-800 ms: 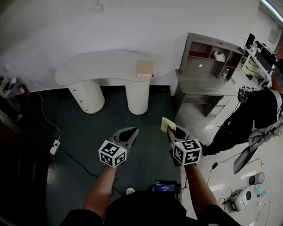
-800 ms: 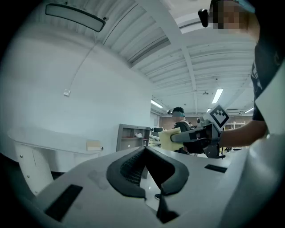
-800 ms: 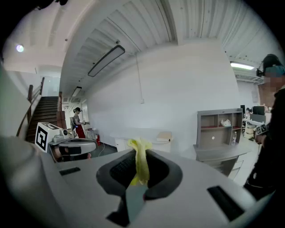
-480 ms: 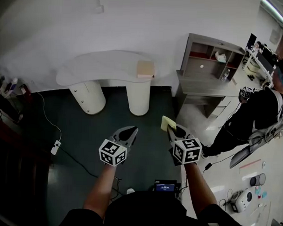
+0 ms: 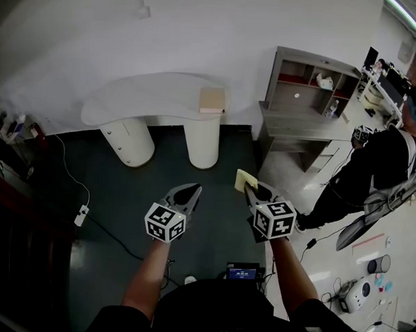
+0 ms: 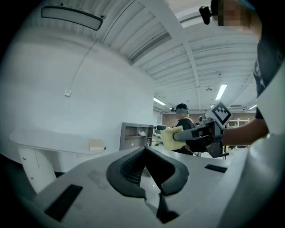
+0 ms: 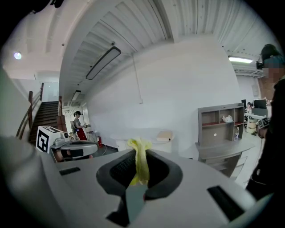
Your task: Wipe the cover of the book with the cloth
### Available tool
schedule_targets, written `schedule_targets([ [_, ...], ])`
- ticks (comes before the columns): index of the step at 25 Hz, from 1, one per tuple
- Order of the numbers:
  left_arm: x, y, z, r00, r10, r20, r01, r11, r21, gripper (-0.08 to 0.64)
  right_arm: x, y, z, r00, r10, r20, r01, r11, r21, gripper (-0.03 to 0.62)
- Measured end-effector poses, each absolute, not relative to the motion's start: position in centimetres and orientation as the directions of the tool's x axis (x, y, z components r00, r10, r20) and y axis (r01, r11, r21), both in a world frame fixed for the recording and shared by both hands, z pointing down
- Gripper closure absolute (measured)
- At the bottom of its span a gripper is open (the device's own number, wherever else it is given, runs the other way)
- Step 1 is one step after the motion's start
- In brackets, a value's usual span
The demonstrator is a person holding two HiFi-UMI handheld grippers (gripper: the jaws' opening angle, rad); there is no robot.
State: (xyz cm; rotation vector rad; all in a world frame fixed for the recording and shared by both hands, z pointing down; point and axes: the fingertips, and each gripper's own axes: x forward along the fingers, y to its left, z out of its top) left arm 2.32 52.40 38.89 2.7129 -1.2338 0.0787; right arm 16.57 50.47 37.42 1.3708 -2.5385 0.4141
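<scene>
Two claws hang in front of the person, above the dark floor and well apart from the worktop (image 5: pixel 142 98). The right claw (image 5: pixel 252 188) is pinching a yellow cloth (image 5: pixel 243 180). In its own view the cloth (image 7: pixel 140 162) stands up between the pads as a narrow, bunched strip. The left claw (image 5: pixel 189 190) is pressed together with nothing in it, as its own view shows too.

The book (image 5: pixel 212 100) lies flat near the right end of the curved white worktop, over the right-hand pedestal and close to the front rim. No wiping has begun, and the person has yet to walk up to it.

Several risks follow, as I judge them:
- The cloth looks caught by only a small part, so rubbing against the cover could drag it out of the pads.
- Bunched like that, it offers little flat face, and a hard pad might scrape the cover.
- The book lies loose near the rim, so a wiping stroke could slide it along or off the worktop unless the left claw steadies it.
- A white cable (image 5: pixel 74 184) runs across the floor at the left, and another person (image 5: pixel 371 174) stands at the right. A careless approach could catch either.
</scene>
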Motion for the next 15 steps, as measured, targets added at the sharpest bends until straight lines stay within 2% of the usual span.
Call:
schedule_targets([
  [15, 5.6, 50.3, 39.9, 0.619, -0.773, 0.143, -0.786, -0.606, 0.123, 0.560, 20.7, 48.4, 38.6, -0.567, -0.749, 0.343, -0.821, 0.550, -0.155, 0.505],
])
